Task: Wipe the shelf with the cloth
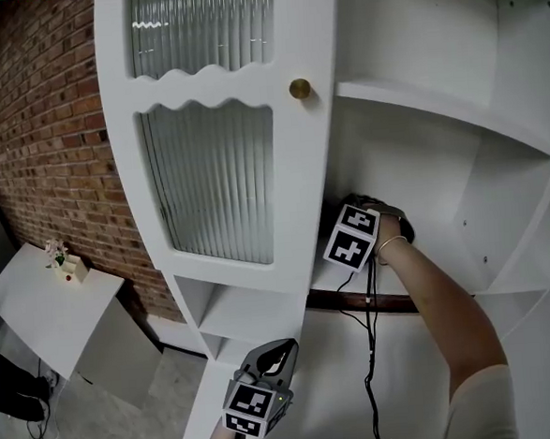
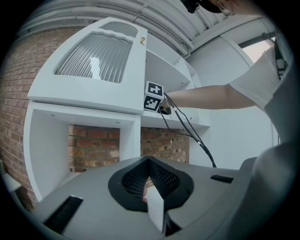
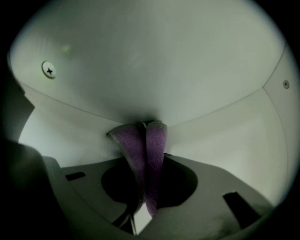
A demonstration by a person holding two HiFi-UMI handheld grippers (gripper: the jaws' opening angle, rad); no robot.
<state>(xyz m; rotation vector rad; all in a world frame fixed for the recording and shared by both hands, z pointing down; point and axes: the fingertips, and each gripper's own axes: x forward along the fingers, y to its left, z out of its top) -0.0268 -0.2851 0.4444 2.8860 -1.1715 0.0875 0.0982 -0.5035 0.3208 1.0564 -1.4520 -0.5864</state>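
A purple cloth [image 3: 149,145] is clamped in my right gripper [image 3: 144,140] and pressed into the back corner of the white shelf [image 3: 220,140]. In the head view my right gripper [image 1: 367,213] reaches deep into the cabinet over that shelf [image 1: 328,278], its marker cube toward me; the cloth is hidden there. My left gripper [image 1: 270,355] hangs low in front of the cabinet's lower cubbies, jaws together and holding nothing. From the left gripper view, that gripper [image 2: 149,164] points up at the cabinet, with the right gripper [image 2: 164,109] on the shelf above.
The cabinet door [image 1: 211,181] with ribbed glass and a brass knob [image 1: 300,89] stands open left of the shelf. Another shelf [image 1: 436,99] lies above. A black cable [image 1: 370,348] hangs from the right gripper. A brick wall [image 1: 42,117] and small white table [image 1: 46,310] are at left.
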